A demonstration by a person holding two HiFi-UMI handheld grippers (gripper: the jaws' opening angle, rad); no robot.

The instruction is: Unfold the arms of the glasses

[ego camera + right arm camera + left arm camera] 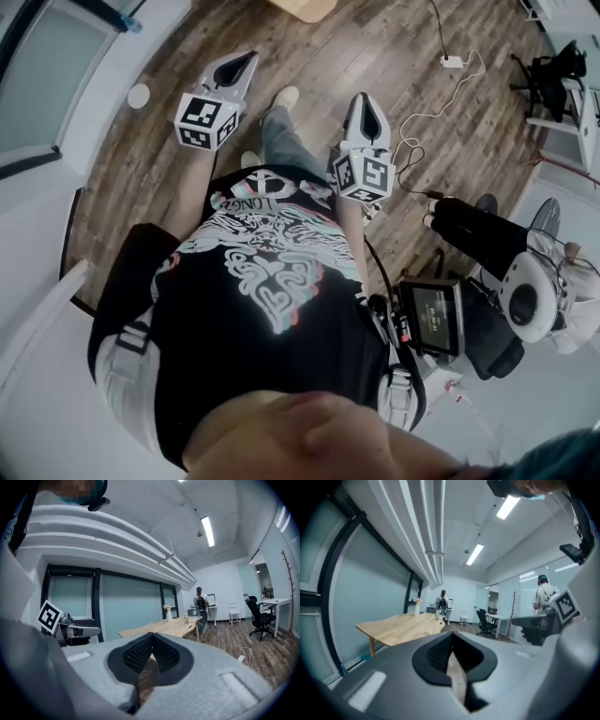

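No glasses can be made out in any view. In the head view I stand on a wooden floor (375, 56) and hold both grippers out in front of my chest. The left gripper (246, 58) is shut with nothing between its jaws, and its tips (451, 633) meet in the left gripper view. The right gripper (367, 98) is also shut and empty, with its tips (151, 634) together in the right gripper view. Both point across the room toward a light wooden table (403, 627), several steps away. Each gripper shows at the edge of the other's view.
A vase of flowers (168, 613) and a bottle (186, 617) stand on the table (164, 627). A person (200, 604) stands beyond it. An office chair (260, 616) and a floor cable with a white adapter (453, 62) lie to the right. A screen unit (433, 316) hangs at my right hip.
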